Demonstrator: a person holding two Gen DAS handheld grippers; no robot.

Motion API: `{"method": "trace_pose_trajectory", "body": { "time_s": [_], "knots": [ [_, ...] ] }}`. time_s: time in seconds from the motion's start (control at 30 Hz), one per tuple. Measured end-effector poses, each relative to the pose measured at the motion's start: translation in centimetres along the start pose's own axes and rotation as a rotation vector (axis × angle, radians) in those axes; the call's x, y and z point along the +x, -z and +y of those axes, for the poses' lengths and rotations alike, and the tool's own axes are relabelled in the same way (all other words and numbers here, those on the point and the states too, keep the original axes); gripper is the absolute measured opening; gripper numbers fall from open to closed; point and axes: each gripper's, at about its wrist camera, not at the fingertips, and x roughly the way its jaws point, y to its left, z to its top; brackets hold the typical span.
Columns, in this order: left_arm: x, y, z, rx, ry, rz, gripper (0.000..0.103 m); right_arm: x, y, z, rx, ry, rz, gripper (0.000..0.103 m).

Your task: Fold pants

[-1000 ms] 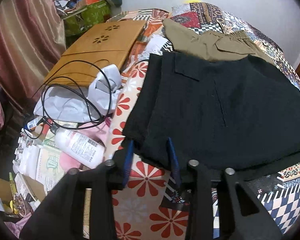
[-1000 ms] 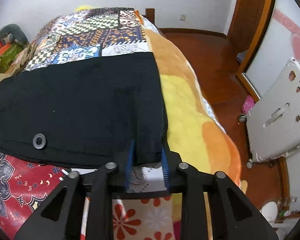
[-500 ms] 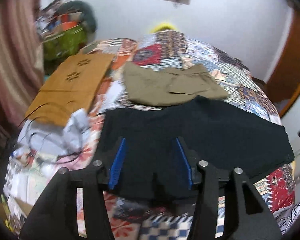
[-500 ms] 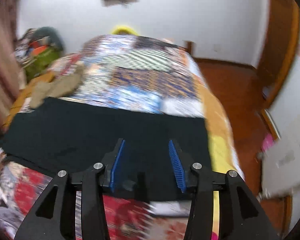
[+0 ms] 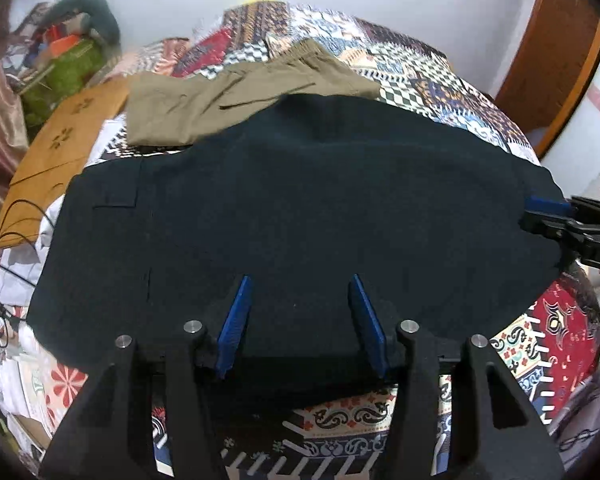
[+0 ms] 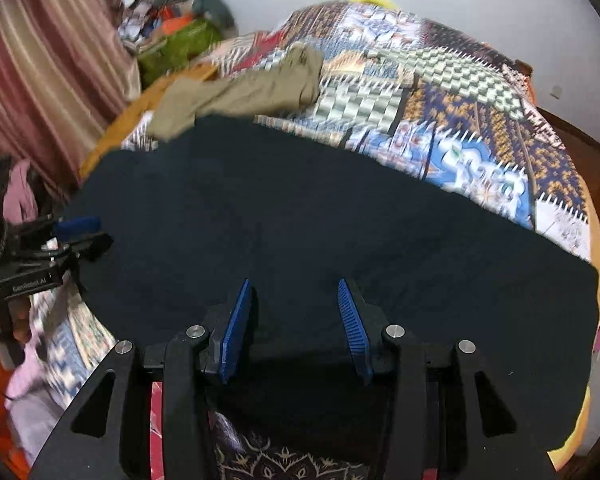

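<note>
Black pants (image 5: 300, 200) lie spread flat across the patterned bedspread (image 5: 420, 76), wide from left to right. My left gripper (image 5: 299, 280) hovers over their near edge, its jaws opening, blue pads apart and gripping nothing. My right gripper (image 6: 294, 282) stands open over the same near edge of the black pants (image 6: 320, 220), farther right. Each gripper shows in the other's view: the right gripper (image 5: 548, 216) by the pants' right end, the left gripper (image 6: 80, 232) by the left end.
Khaki pants (image 5: 228, 100) lie crumpled behind the black ones. A wooden board (image 5: 68, 136), black cables (image 5: 16, 216) and a green bag (image 5: 68, 68) crowd the left side by a striped curtain (image 6: 48, 60). A wooden door frame (image 5: 560, 52) stands at right.
Both grippers held the black pants' near corners a second ago. They have let go, opened, and swung inward over the garment, which now lies flat.
</note>
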Motion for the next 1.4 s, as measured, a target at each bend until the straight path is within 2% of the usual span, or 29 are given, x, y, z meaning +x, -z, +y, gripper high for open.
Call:
{"method": "trace_pose_trajectory", "body": {
  "time_s": [0.23,0.4,0.57,0.77,0.93,1.07,1.2,1.4],
  "knots": [
    [-0.8,1.3,0.8,-0.044,0.025,0.007,0.06,-2.1,2.1,-0.5,0.014,-0.002,0.001,0.042],
    [-1.2,1.9,0.6,-0.042,0.006,-0.004,0.061,-2.6,2.9,-1.3,0.069,-0.022,-0.013,0.045],
    [-2.1,1.0,0.0,-0.002,-0.026,0.011,0.061,-3.6,2.9,-1.3,0.084,-0.001,-0.009,0.049],
    [-4.1,-1.0,-1.4,0.042,-0.01,-0.04,0.061,-6.5,4.7,-4.1,0.184,0.063,-0.049,0.051],
    [-4.1,-3.6,-4.3,0.114,0.006,-0.077,0.068,-9.3,7.5,-7.7,0.307,0.131,-0.078,0.052],
    [-2.7,-5.5,-7.5,0.174,0.034,-0.071,0.07,-11.0,10.1,-10.1,0.412,0.162,-0.092,0.052],
    [-0.3,-6.5,-11.0,0.233,0.063,-0.026,0.07,-11.7,12.4,-11.6,0.514,0.163,-0.101,0.053],
    [3.1,-6.0,-16.4,0.332,0.119,0.051,0.07,-11.2,14.2,-13.0,0.618,0.11,-0.115,0.053]
  ]
}}
